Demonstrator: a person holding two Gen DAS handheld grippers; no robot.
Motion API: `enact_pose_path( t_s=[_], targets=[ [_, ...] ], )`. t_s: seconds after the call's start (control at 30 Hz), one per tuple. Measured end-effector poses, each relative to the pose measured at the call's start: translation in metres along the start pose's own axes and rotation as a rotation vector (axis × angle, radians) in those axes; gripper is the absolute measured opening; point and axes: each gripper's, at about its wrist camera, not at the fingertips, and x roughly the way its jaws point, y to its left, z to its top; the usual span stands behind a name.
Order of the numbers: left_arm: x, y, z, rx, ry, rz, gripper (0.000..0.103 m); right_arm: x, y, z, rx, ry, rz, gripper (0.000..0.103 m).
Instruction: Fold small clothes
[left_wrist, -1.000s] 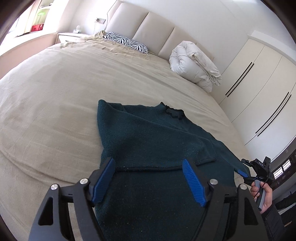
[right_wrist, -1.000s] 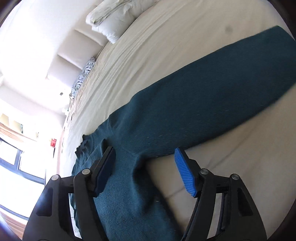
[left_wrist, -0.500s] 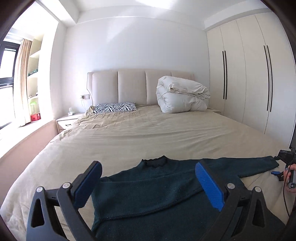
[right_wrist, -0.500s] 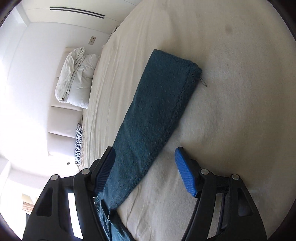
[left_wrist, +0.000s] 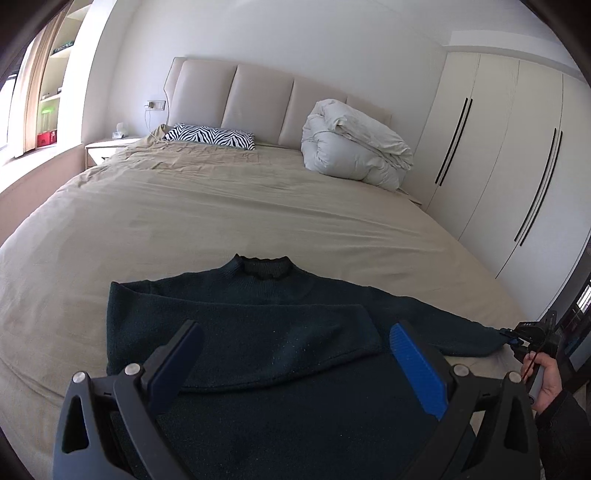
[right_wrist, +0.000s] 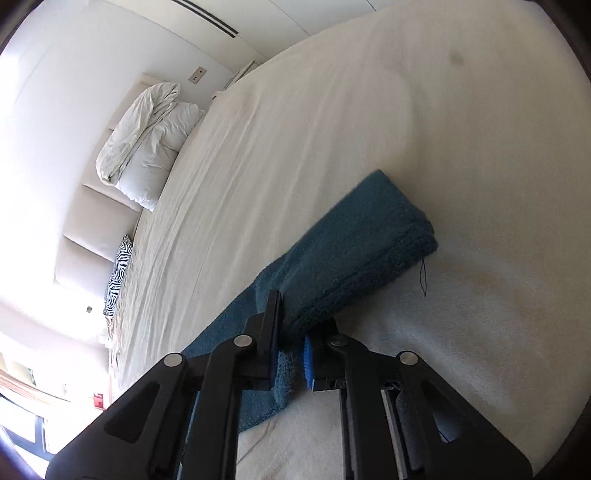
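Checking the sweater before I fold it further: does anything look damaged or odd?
One small thing: a loose dark thread hangs off the cuff of the sleeve that the right gripper has clamped in its jaws. Also a faint dark spot marks the sheet beyond. The rest of the sweater looks intact.

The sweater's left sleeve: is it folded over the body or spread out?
Folded. The left sleeve lies across the sweater body; the right sleeve is spread out, clamped by the right gripper.

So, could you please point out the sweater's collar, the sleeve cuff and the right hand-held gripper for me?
sweater collar (left_wrist: 264, 266), left wrist view, on the ribbed neck band.
sleeve cuff (right_wrist: 410, 229), right wrist view, on the sleeve's outer end.
right hand-held gripper (right_wrist: 290, 332), right wrist view, between fingertips pinching the sleeve.
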Motion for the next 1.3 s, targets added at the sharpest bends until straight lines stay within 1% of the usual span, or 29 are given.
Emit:
enact_pose_path(
  t_s=[0.1,0.17,0.27,0.37,0.43,0.5,0.57,0.63,0.7,0.8,0.83,0.9,0.93,1.0,1.07,1.1,1.13,1.17,1.2,1.23,1.3],
  targets=[
    [0.014,0.003,0.0,-0.057,0.06,-0.069,0.103,-0.007,0.067,-0.011,-0.159,-0.016,0.001,0.01],
    [0.025,0.006,-0.002,-0.114,0.11,-0.114,0.103,-0.008,0.121,-0.031,-0.319,-0.008,0.011,0.01],
    [0.042,0.016,-0.008,-0.22,0.182,-0.2,0.103,-0.013,0.199,-0.092,-0.608,0.01,0.029,0.009],
    [0.055,0.023,-0.016,-0.3,0.23,-0.257,0.103,-0.011,0.256,-0.167,-0.867,0.035,0.026,0.009],
    [0.061,0.026,-0.021,-0.337,0.251,-0.278,0.103,-0.009,0.28,-0.218,-1.005,0.057,0.025,0.009],
    [0.067,0.028,-0.027,-0.366,0.275,-0.303,0.103,-0.007,0.294,-0.268,-1.111,0.082,0.019,0.009],
    [0.075,0.031,-0.033,-0.406,0.306,-0.334,0.103,0.002,0.3,-0.303,-1.185,0.134,0.025,0.009],
    [0.084,0.031,-0.039,-0.433,0.338,-0.363,0.103,-0.004,0.288,-0.337,-1.23,0.162,0.006,0.009],
    [0.093,0.028,-0.047,-0.451,0.373,-0.368,0.103,-0.001,0.278,-0.354,-1.216,0.215,0.006,0.009],
    [0.105,0.023,-0.057,-0.499,0.412,-0.406,0.103,0.005,0.261,-0.353,-1.155,0.266,0.032,0.009],
    [0.108,0.021,-0.059,-0.508,0.42,-0.405,0.103,0.004,0.256,-0.351,-1.124,0.281,0.05,0.01],
    [0.116,0.016,-0.059,-0.521,0.431,-0.395,0.103,0.004,0.246,-0.342,-1.053,0.306,0.072,0.01],
    [0.12,0.012,-0.058,-0.522,0.439,-0.39,0.103,0.001,0.24,-0.334,-1.009,0.301,0.077,0.01],
    [0.13,0.002,-0.051,-0.493,0.456,-0.369,0.103,-0.006,0.227,-0.317,-0.927,0.289,0.103,0.01],
    [0.142,-0.009,-0.045,-0.464,0.472,-0.345,0.101,-0.009,0.209,-0.299,-0.844,0.29,0.106,0.01],
    [0.15,-0.014,-0.043,-0.455,0.484,-0.343,0.099,-0.011,0.199,-0.291,-0.792,0.306,0.117,0.01],
    [0.157,-0.02,-0.043,-0.445,0.503,-0.336,0.093,-0.012,0.188,-0.284,-0.735,0.329,0.136,0.01],
    [0.165,-0.026,-0.044,-0.433,0.529,-0.323,0.089,-0.012,0.177,-0.278,-0.686,0.351,0.15,0.01],
    [0.173,-0.03,-0.047,-0.422,0.559,-0.3,0.083,-0.014,0.168,-0.274,-0.655,0.366,0.155,0.01],
    [0.179,-0.033,-0.049,-0.416,0.572,-0.279,0.082,-0.014,0.16,-0.272,-0.636,0.376,0.156,0.01],
    [0.183,-0.038,-0.049,-0.402,0.563,-0.267,0.082,-0.015,0.148,-0.269,-0.606,0.393,0.167,0.01]
  ],
)
